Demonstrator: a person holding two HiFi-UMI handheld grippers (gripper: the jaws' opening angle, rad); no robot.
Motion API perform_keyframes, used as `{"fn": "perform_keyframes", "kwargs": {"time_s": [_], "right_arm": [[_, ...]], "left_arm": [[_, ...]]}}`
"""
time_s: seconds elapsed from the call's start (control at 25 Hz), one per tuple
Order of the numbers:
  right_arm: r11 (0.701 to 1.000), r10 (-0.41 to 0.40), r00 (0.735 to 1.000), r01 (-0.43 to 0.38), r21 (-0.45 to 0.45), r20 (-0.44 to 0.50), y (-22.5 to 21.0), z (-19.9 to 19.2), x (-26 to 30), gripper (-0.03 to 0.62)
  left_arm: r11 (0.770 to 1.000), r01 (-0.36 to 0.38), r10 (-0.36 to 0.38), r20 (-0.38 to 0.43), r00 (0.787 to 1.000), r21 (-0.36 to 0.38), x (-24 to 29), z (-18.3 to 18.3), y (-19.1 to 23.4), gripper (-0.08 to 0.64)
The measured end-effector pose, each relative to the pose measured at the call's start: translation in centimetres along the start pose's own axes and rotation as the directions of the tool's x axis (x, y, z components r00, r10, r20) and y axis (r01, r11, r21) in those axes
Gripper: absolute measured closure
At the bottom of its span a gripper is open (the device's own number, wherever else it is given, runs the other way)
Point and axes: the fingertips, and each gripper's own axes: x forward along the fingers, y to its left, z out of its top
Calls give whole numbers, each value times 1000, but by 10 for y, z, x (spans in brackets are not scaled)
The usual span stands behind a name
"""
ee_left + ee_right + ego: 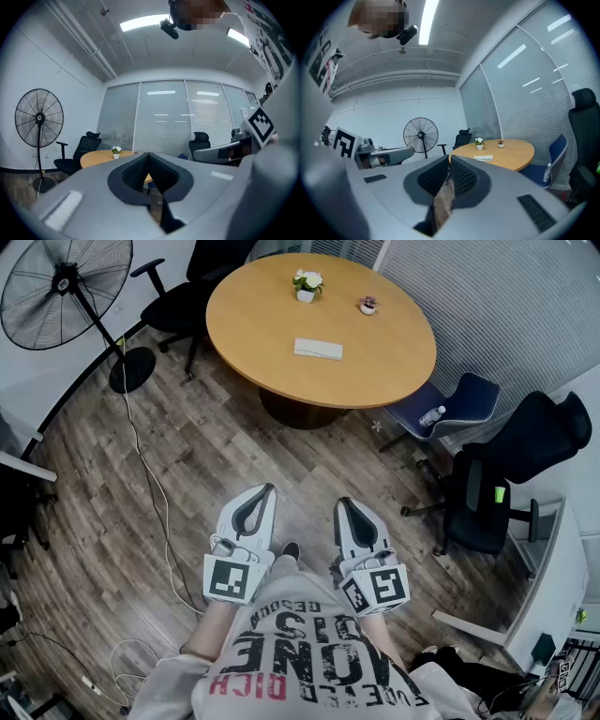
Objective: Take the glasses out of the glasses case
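Bare floor [234,446] lay open up to the round table [272,352]. The case [318,349] sat with clear tabletop all round; two pot plants [307,284] stood beyond it. Chairs [464,395] crowded the right side, a fan [66,282] and loose cable [139,442] the left.

The round wooden table [272,324] is honey-tan; the flat oblong case [318,349] on it looks pale cream, perhaps white; the plank floor [197,484] is grey-brown with darker streaks.

A flat white case [318,349] lies on the round wooden table [394,367], a potted plant [307,285] behind it; a black pedestal fan [66,282] stands left.
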Motion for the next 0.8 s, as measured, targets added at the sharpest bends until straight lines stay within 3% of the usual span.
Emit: {"fn": "perform_keyframes", "kwargs": {"time_s": [0.8], "right_arm": [[1000,14,1000,-14,-24,7,-8,8,2,566]], "left_arm": [[999,37,-37,-2,999,27,14,3,-4,548]]}}
